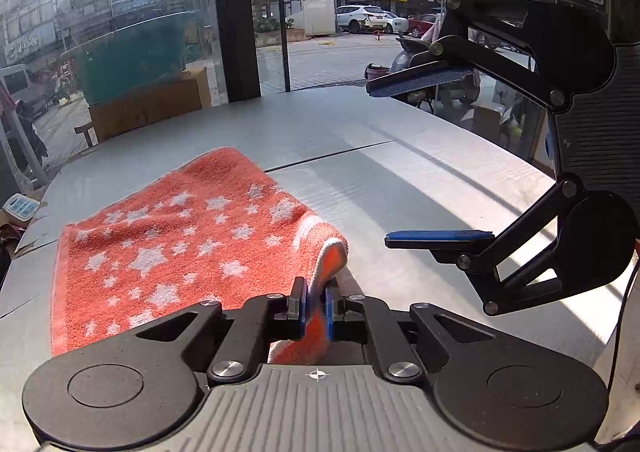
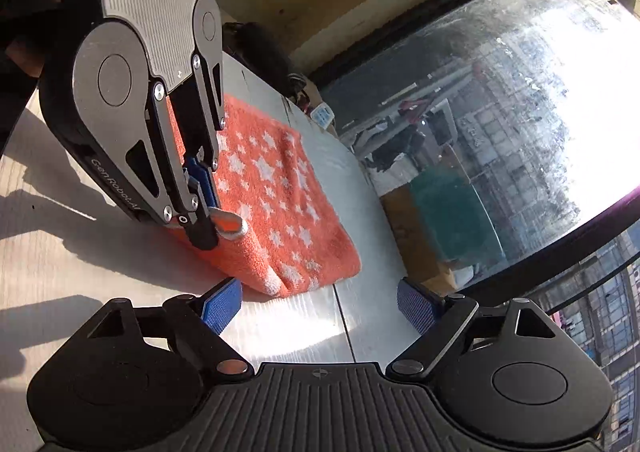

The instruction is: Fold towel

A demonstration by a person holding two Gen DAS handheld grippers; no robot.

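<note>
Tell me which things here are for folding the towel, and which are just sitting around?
For the job:
- orange star towel
- left gripper, shut on the towel's corner
- right gripper, open and holding nothing
- table the towel lies on

Just lying about:
- cardboard box past the table
- power strip by the table's edge

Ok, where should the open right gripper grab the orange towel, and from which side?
Judging by its pose, take the towel at its near corner, coming in low from the bare table side; the right gripper faces it, and the left gripper already pinches another corner.
</note>
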